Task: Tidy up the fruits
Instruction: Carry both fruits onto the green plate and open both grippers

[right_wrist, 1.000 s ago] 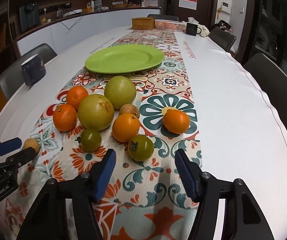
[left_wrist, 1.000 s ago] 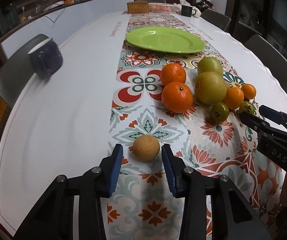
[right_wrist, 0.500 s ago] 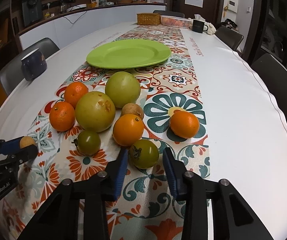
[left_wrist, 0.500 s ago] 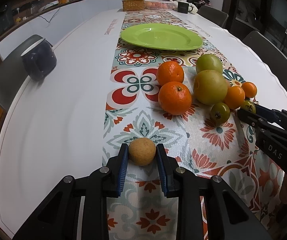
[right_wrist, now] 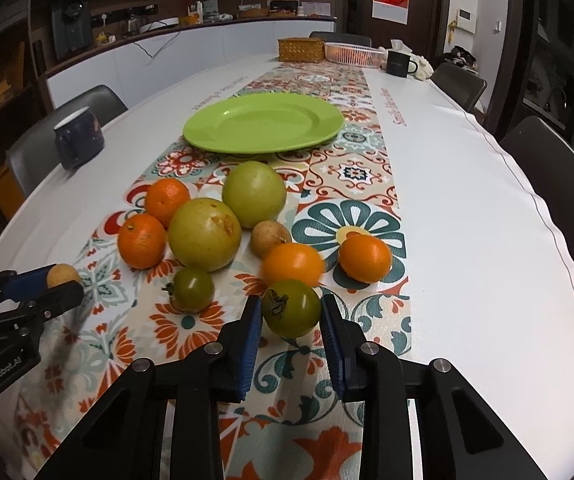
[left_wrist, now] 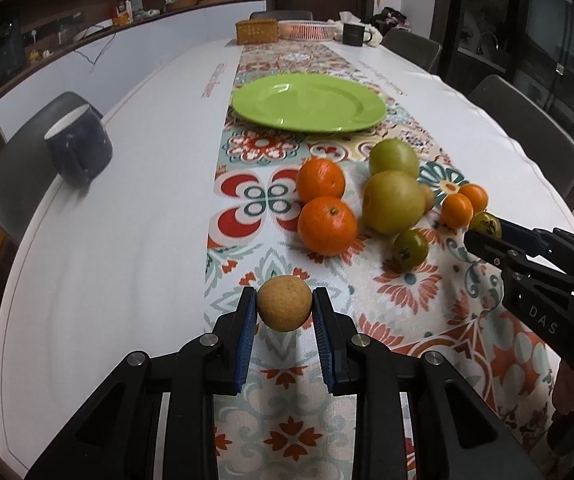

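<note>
My left gripper [left_wrist: 284, 310] is shut on a small tan round fruit [left_wrist: 284, 303] and holds it just above the patterned runner. My right gripper [right_wrist: 291, 316] is shut on a green tomato [right_wrist: 291, 307], lifted slightly. A cluster of fruit lies on the runner: two oranges [left_wrist: 327, 220], two large green fruits [right_wrist: 204, 233], a second green tomato [right_wrist: 191, 289], small oranges [right_wrist: 365, 253] and a brown fruit [right_wrist: 270, 237]. An empty green plate [right_wrist: 263, 122] sits beyond them.
A dark blue mug [left_wrist: 79, 146] stands near the table's left edge. At the far end are a wicker basket [right_wrist: 301, 49], a pink tray [right_wrist: 353, 54] and a black mug [right_wrist: 399, 63]. Chairs line both sides.
Both grippers have closed from open onto their fruits. The left one has lifted the tan fruit; the right one has gripped and raised the green tomato slightly.
</note>
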The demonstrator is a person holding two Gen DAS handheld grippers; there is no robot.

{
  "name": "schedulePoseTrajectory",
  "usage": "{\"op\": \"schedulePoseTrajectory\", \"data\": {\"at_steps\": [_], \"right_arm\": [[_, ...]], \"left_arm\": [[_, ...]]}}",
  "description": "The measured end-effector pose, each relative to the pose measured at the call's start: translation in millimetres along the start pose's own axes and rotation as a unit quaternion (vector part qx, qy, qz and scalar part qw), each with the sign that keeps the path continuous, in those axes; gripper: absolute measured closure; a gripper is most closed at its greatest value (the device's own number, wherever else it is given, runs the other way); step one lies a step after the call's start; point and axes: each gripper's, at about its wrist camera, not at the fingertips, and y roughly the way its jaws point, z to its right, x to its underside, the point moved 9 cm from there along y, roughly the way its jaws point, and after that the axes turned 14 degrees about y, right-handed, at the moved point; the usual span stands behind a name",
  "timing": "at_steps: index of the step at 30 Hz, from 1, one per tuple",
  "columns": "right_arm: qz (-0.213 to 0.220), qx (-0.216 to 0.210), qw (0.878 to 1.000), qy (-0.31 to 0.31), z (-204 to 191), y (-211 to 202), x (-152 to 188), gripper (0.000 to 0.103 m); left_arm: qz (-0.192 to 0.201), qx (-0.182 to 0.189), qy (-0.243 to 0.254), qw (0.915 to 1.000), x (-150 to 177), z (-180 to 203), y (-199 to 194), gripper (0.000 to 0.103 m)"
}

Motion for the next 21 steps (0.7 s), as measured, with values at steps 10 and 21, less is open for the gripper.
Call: {"op": "schedulePoseTrajectory", "data": {"at_steps": [10, 21], "right_arm": [[0.042, -0.039, 0.998, -0.013, -14.6, -33.8, -22.9, 0.072], [0.071, -0.086, 0.994, -0.019, -28.5, -44.3, -85.3, 0.072]], "left_arm": [[0.047, -0.009, 0.017, 0.9987, -33.0, 0.2, -23.9, 0.075], [0.103, -0.015, 0.037, 0.9939, -104.4, -8.8, -36.0, 0.075]]}}
